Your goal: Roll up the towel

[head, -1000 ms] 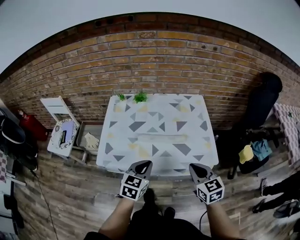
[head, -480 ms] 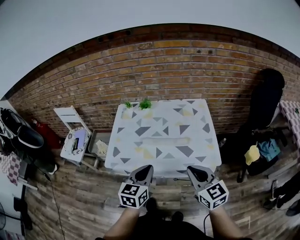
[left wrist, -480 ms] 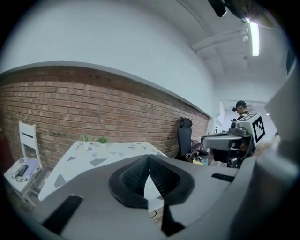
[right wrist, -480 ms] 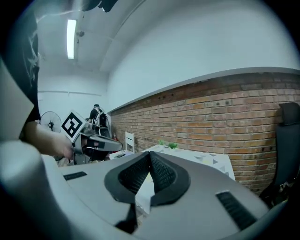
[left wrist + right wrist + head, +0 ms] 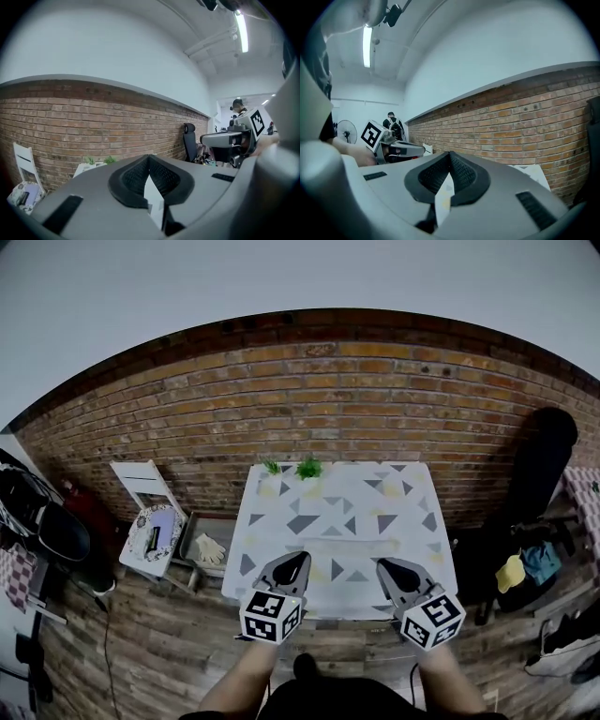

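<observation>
We judge the step only loosely. Both tongs hang low in the head view, just short of the counter's (image 5: 281,521) near edge. The left tongs (image 5: 298,559) are pressed together on nothing, and the right tongs (image 5: 382,564) likewise, as each gripper view shows: tips meeting, with only the patterned counter top seen past them.

The towel (image 5: 349,542) seems to be the pale, long, narrow strip lying crosswise at the middle of the counter, above and between the tongs in the frame. It is too small to tell whether it is a finished roll or a flat folded band.

So the scene fits either tongs about to work on a folded towel or tongs clear of a roll already made. What comes next hangs on a closer look at that strip.

Counted: two tongs, one counter, one towel, two small green plants (image 5: 307,467) at the counter's far edge, and one white chair (image 5: 141,486) at left.
</observation>
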`<state>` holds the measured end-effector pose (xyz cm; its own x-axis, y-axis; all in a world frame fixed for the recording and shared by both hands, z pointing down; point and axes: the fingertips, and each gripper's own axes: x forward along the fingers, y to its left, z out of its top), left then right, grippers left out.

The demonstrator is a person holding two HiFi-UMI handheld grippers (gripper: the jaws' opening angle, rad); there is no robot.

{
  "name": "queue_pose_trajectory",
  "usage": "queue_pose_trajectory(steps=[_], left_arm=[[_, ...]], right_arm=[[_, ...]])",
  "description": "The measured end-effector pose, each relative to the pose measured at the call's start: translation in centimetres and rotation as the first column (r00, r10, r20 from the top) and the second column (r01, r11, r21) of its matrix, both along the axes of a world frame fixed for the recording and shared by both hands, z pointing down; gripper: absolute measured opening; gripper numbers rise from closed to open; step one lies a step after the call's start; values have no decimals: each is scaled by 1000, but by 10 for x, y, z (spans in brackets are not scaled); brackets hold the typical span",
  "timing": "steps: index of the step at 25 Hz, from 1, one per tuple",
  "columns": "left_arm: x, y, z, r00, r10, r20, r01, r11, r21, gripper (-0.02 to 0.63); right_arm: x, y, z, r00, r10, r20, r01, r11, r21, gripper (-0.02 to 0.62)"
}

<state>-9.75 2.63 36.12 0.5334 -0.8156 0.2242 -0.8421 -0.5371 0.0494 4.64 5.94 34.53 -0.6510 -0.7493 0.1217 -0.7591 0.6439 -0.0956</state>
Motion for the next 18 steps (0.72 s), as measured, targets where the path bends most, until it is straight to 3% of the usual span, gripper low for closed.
queue_pose_trajectory(steps=[6,8,11,13,16,18], left_arm=[[-36,-35,-14,1000,-16,6,15,998,60,18],[-33,-42,-19,998,59,-34,-57,996,66,18],[-23,-43,-24,972,195,-129,-192,981,38,18],[-18,-41,-23,963,236,-134,-236,972,18,18],[-21,-50,-18,981,191,-39,-191,981,24,18],[-25,-58,-15,993,121,-20,-120,992,27,18]], right_arm=[[-21,-16,-3,999,14,-48,-14,1000,1,16],[-24,-23,-8,997,25,-72,-23,999,25,15],[-22,-36,-15,994,56,-91,-50,997,57,15],[-19,-43,-16,995,65,-77,-61,997,57,15],[-17,-55,-15,998,54,-28,-53,998,41,15],[-15,-60,-15,999,38,-9,-37,999,31,15]])
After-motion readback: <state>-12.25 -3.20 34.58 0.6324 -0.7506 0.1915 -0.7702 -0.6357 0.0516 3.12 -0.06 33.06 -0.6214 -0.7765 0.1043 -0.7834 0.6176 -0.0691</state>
